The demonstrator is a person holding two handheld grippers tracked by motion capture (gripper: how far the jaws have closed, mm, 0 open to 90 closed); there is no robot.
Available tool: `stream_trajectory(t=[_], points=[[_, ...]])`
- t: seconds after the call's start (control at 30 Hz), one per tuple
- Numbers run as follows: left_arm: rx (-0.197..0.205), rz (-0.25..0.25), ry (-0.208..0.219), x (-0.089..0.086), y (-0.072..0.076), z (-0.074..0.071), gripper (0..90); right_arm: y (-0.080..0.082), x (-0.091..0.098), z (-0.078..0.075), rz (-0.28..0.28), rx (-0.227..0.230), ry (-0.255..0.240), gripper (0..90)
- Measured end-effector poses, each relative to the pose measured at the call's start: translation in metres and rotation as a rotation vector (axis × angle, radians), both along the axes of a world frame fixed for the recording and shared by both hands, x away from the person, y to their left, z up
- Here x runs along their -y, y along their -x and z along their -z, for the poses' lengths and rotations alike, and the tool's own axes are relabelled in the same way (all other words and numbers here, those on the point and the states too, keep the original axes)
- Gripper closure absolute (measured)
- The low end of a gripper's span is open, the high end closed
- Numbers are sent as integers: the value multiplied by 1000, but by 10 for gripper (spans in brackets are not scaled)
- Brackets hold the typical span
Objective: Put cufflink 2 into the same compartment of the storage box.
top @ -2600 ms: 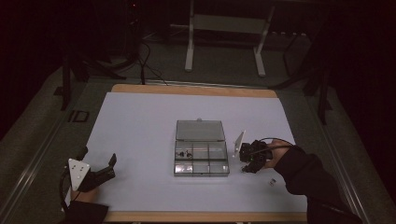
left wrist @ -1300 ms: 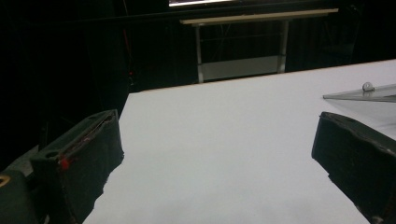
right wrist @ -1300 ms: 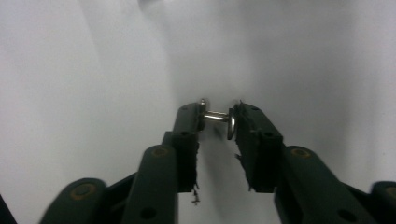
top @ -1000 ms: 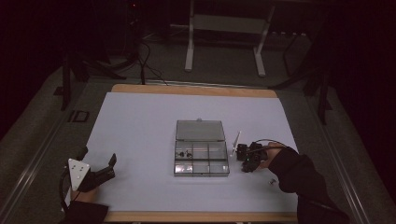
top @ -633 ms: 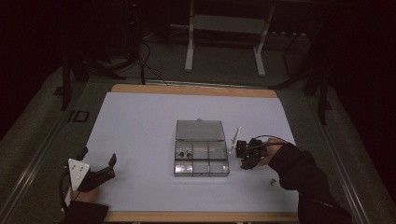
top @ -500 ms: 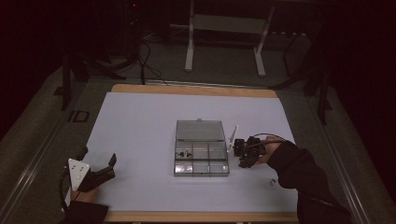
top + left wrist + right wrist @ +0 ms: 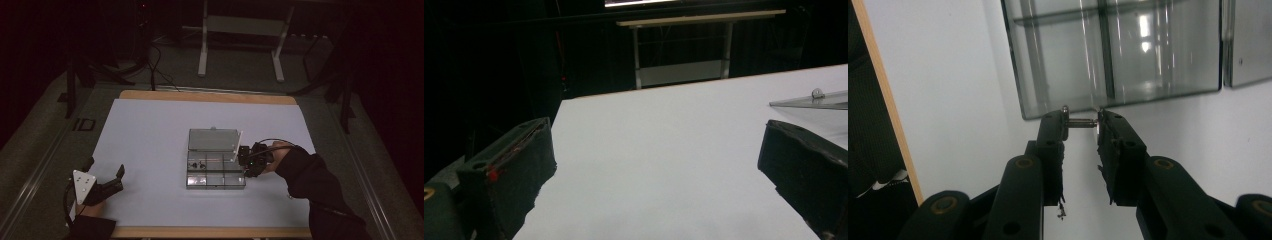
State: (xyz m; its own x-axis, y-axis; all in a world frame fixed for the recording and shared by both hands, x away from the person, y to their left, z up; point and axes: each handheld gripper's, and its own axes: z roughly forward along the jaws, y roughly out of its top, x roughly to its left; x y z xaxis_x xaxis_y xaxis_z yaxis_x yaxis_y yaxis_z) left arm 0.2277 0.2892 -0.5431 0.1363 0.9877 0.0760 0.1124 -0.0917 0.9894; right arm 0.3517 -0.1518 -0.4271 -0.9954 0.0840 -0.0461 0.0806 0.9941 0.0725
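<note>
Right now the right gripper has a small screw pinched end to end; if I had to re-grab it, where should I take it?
Take the screw across its bare shaft, coming from above with one jaw on each side. The right gripper holds it lengthwise, head on one pad and tip on the other, a narrow seat likely to slip. Gripped across the shaft, the head points freely toward the clear box.

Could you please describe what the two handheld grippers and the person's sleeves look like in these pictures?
The left gripper is black, with a light grey three-cornered plate on top bearing dark dots; its broad padded fingers show a small red mark. The right gripper is black too, with slim linked fingers studded with brass-coloured pivots, and a black cable looping over the hand. Both sleeves are dark.
</note>
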Motion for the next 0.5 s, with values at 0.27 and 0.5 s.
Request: stream_trajectory(t=[0.27,0.5], points=[[0,0,0,0,0,0,28,3,-24,1,-41,5,9,721],[1,1,1,0,0,0,29,5,-42,0,-65,5,-9,721]])
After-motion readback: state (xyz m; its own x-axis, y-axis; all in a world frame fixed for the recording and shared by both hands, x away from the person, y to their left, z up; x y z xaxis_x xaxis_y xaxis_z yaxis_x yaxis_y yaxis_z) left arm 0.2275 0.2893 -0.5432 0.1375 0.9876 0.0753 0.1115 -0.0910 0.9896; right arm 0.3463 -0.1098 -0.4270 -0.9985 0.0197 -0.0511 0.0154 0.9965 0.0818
